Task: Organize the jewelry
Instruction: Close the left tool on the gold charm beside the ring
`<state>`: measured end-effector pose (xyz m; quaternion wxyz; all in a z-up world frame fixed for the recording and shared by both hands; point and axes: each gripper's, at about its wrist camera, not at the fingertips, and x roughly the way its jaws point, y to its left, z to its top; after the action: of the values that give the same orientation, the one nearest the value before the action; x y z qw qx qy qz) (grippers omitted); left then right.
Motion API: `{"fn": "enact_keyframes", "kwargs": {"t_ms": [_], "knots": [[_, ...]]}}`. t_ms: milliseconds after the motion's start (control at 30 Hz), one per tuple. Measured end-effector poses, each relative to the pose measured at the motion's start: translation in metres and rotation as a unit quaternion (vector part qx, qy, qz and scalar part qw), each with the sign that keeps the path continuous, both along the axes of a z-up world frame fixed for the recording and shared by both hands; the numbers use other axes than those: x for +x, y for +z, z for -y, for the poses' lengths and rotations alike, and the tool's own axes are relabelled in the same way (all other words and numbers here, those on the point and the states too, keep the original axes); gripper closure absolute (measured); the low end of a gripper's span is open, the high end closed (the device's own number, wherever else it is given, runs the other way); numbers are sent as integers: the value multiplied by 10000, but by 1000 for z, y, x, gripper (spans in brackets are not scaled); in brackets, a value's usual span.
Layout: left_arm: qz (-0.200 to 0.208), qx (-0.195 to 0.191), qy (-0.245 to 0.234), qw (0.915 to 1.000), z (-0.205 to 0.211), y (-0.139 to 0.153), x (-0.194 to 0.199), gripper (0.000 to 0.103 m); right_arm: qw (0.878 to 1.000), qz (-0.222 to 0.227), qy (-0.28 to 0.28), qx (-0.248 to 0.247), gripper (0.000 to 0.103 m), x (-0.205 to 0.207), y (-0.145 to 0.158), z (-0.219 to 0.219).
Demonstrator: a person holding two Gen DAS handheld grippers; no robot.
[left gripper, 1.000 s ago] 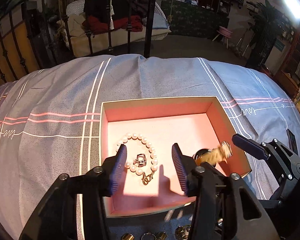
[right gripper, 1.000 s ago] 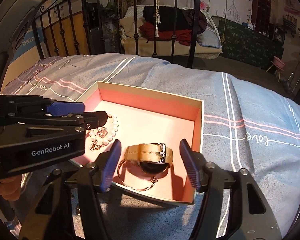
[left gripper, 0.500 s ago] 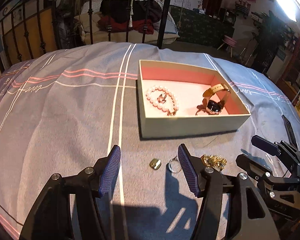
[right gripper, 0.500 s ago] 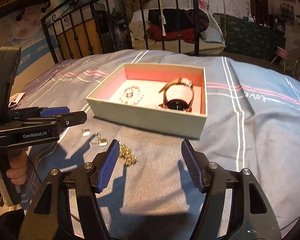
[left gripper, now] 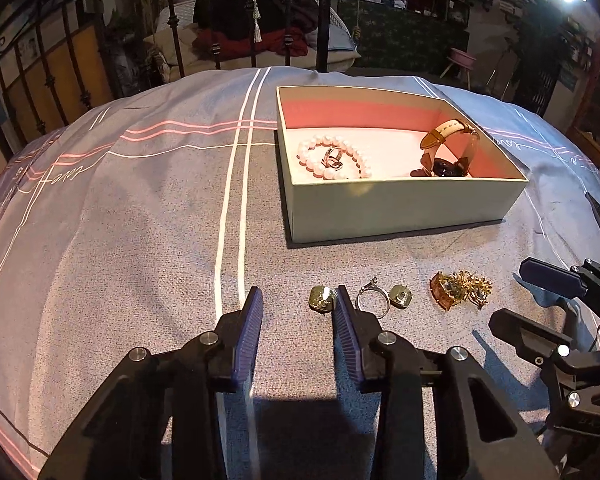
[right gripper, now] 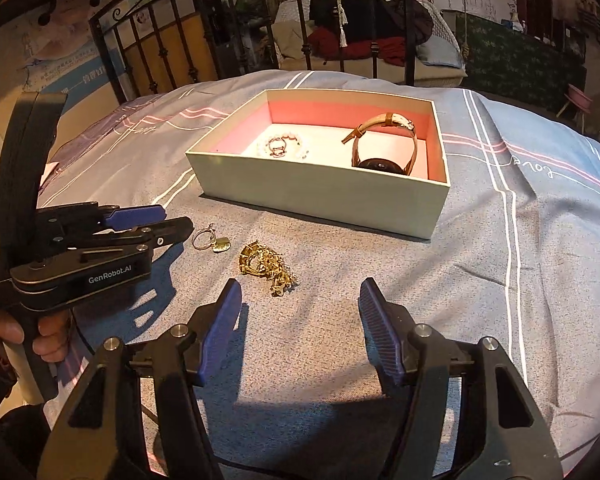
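While both grippers hang low over the grey-blue striped bedspread (left gripper: 140, 220), neither holds anything. Left gripper (left gripper: 296, 312): jaws parted about halfway, empty, right blue pad just beside a small square gold earring (left gripper: 321, 298). Right gripper (right gripper: 300, 300): jaws wide open, empty, gold chain-and-pendant cluster (right gripper: 266, 266) lying just ahead of its left pad. Thin silver hoop ring (left gripper: 374, 300) and a second square gold earring (left gripper: 400, 296) touch each other on the cloth between the first earring and the cluster. Open pale-green cardboard box with pink lining (left gripper: 400, 208) sits beyond them. Inside: white pearl bracelet (left gripper: 332, 160) ringing a small silver clasp piece (left gripper: 332, 158); tan-strap wristwatch with dark face (left gripper: 446, 152) standing on edge near the box's right wall.
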<state>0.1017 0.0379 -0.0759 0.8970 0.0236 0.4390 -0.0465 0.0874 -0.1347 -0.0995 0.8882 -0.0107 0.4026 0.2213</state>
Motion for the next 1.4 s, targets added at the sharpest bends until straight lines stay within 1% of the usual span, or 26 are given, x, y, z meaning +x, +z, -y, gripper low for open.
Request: {"fn": "enact_keyframes", "kwargs": {"t_ms": [67, 200, 267, 367, 400, 533, 600, 733, 900, 967, 1033, 1167, 1233, 1300, 1400], "knots": [[4, 15, -15, 10000, 1, -1, 1, 74, 10000, -24, 8, -14, 41, 1, -1, -1], [30, 11, -77, 10000, 5, -1, 0, 90, 10000, -47, 17, -13, 41, 2, -2, -1], [32, -44, -70, 10000, 5, -1, -1, 92, 10000, -67, 40, -26, 41, 3, -2, -2], [18, -143, -41, 9999, 4, 0, -3, 92, 9997, -146, 155, -72, 53, 7, -3, -7], [11, -204, -32, 9998, 4, 0, -4, 92, 9996, -188, 197, -104, 56, 9, -4, -10], [4, -286, -24, 9996, 4, 1, -7, 92, 9990, -251, 319, -164, 61, 16, -5, -16], [6, -283, -26, 9996, 5, 1, -8, 92, 9990, -254, 337, -168, 67, 16, -6, -17], [18, -269, -30, 9996, 7, 1, -8, 92, 9989, -268, 352, -136, 70, 18, -7, -17], [26, -353, -41, 9994, 6, 2, -10, 92, 9986, -288, 411, -163, 75, 19, -8, -19], [36, -373, -56, 9993, 7, 3, -11, 92, 9986, -291, 414, -166, 82, 19, -8, -19], [58, -365, -79, 9993, 9, 4, -13, 92, 9986, -287, 405, -190, 86, 19, -8, -20], [72, -341, -163, 9993, 11, 5, -14, 92, 9987, -194, 407, -230, 86, 13, -5, -21], [118, -263, -223, 9993, 13, 7, -17, 92, 9990, -122, 398, -150, 86, 6, -2, -19], [224, -254, -311, 9989, 14, 11, -21, 92, 9991, -66, 402, -86, 86, 0, 1, -18], [270, -218, -367, 9987, 17, 14, -24, 92, 9994, 29, 344, 35, 86, -6, 6, -13]]}}
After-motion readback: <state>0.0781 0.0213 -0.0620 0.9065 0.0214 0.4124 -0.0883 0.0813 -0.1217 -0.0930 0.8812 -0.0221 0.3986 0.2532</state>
